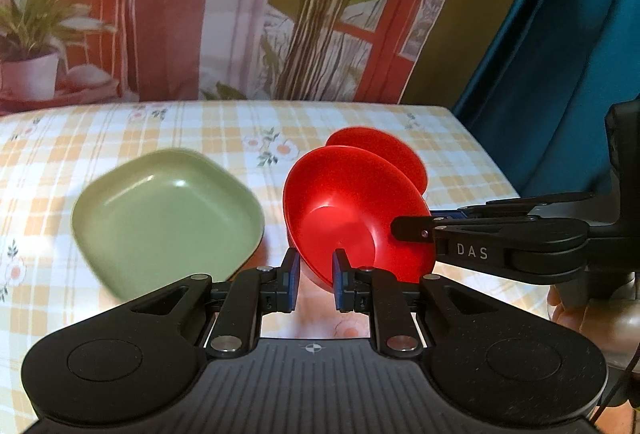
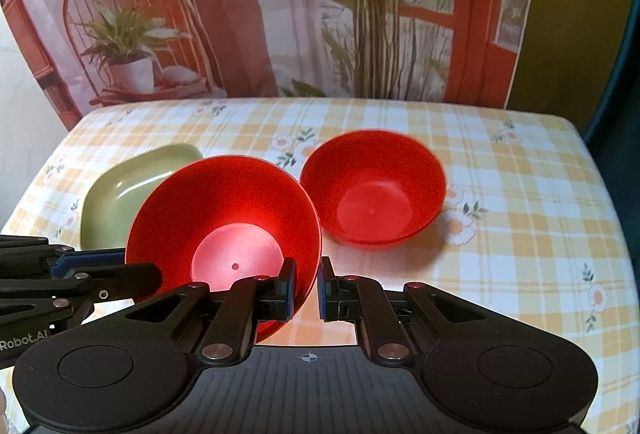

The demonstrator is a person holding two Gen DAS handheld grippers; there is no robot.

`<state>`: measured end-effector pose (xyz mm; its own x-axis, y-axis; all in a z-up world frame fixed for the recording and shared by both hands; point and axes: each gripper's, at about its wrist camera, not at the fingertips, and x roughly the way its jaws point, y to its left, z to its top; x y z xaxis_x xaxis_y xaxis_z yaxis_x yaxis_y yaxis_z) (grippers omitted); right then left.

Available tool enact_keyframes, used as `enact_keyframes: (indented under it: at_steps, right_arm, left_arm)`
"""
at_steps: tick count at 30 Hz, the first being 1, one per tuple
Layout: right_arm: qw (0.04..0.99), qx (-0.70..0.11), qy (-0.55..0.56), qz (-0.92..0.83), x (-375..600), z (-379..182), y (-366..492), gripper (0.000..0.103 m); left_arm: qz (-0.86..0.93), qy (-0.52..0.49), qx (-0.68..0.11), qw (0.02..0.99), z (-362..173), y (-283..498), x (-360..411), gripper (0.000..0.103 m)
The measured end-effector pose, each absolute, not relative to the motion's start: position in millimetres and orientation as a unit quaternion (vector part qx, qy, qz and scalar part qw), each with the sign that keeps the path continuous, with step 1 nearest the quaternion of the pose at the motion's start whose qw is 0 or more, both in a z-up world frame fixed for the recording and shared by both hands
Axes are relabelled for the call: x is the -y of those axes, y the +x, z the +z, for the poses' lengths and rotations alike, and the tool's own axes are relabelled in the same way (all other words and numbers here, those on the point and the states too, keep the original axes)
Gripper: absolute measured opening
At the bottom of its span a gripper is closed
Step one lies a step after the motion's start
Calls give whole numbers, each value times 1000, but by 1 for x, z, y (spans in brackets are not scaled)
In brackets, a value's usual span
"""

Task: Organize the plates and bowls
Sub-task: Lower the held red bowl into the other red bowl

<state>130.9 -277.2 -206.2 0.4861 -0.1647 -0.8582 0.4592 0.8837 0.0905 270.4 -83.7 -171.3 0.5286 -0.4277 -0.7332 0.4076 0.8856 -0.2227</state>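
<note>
Checked tablecloth: both hand-held grippers clamp tilted red bowl; second red bowl, green plate flank.

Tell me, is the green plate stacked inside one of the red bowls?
No, the green plate lies on the tablecloth by itself, beside the held red bowl and apart from the second red bowl.

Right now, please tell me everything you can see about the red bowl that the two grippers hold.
The held red bowl is round, glossy and looks like plastic, with a thin rim, a flat circular base and a small dot at its centre. It is empty and tilted. The left gripper and the right gripper each pinch its rim, at different places, one finger inside and one outside. It hangs above the checked tablecloth, between the green square plate and a second red bowl, which rest on the cloth.
</note>
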Motion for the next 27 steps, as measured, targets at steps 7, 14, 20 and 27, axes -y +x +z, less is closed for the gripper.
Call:
enact_keyframes:
  at_steps: [7, 14, 20, 27]
  right_arm:
    - [853, -457, 155, -200, 303, -190, 131, 10]
    - [853, -451, 153, -214, 330, -186, 131, 10]
    - [851, -449, 156, -223, 350, -189, 134, 10]
    - [847, -455, 158, -226, 366, -199, 138, 10]
  left_arm:
    - [-252, -15, -411, 876, -158, 282, 102, 18]
    - [-264, -13, -410, 873, -158, 299, 123, 18]
    - [-269, -12, -417, 868, -165, 317, 136, 18]
    - [-272, -11, -427, 862, -178, 333, 148, 18]
